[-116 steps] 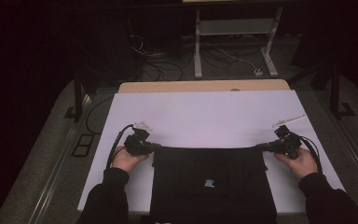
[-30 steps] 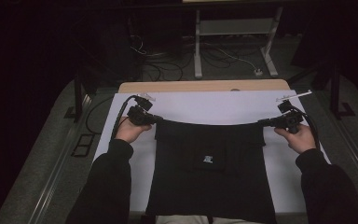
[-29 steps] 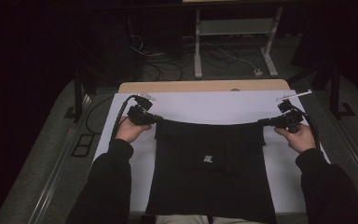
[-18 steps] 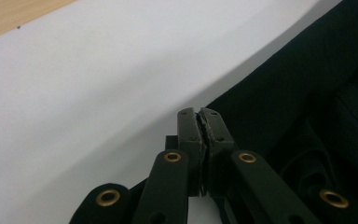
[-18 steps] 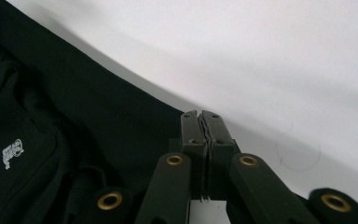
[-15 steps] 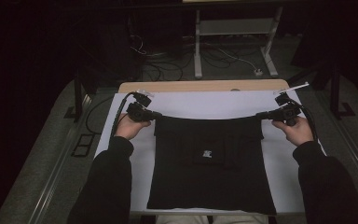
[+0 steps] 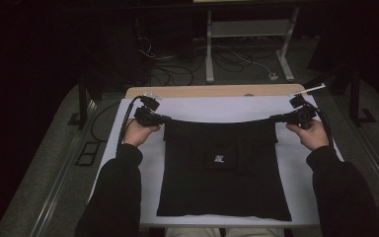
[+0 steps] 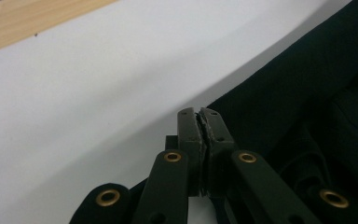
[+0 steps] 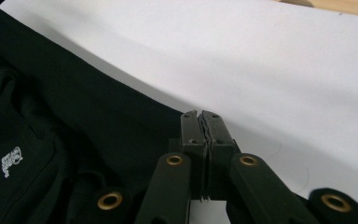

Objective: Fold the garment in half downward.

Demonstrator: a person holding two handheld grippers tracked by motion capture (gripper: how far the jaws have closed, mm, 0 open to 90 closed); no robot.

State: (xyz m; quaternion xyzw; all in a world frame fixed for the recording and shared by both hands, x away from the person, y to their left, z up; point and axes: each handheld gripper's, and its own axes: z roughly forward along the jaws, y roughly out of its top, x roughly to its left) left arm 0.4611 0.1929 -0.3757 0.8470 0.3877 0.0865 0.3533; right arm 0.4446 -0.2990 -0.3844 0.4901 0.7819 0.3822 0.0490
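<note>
A black garment (image 7: 222,173) with a small white logo (image 7: 219,158) lies spread on the white sheet (image 7: 217,106). Its far edge hangs taut in a shallow curve between my two grippers. My left gripper (image 7: 164,118) is shut on the garment's far left corner. My right gripper (image 7: 275,118) is shut on the far right corner. In the left gripper view the jaws (image 8: 199,112) are pressed together, with the dark cloth (image 8: 298,88) running off to the right. The right gripper view shows the jaws (image 9: 201,114) closed, the cloth (image 9: 74,107) to their left and its logo (image 9: 10,161) in sight.
The wooden table edge (image 7: 212,91) shows beyond the white sheet. Behind it on the dark floor are cables (image 7: 227,61) and a white stand (image 7: 249,34). A cable (image 7: 126,123) trails from the left gripper along the sheet's left edge.
Both grippers have moved away from the person toward the far end of the table, dragging the garment with them. More of the cloth now lies flat on the sheet.
</note>
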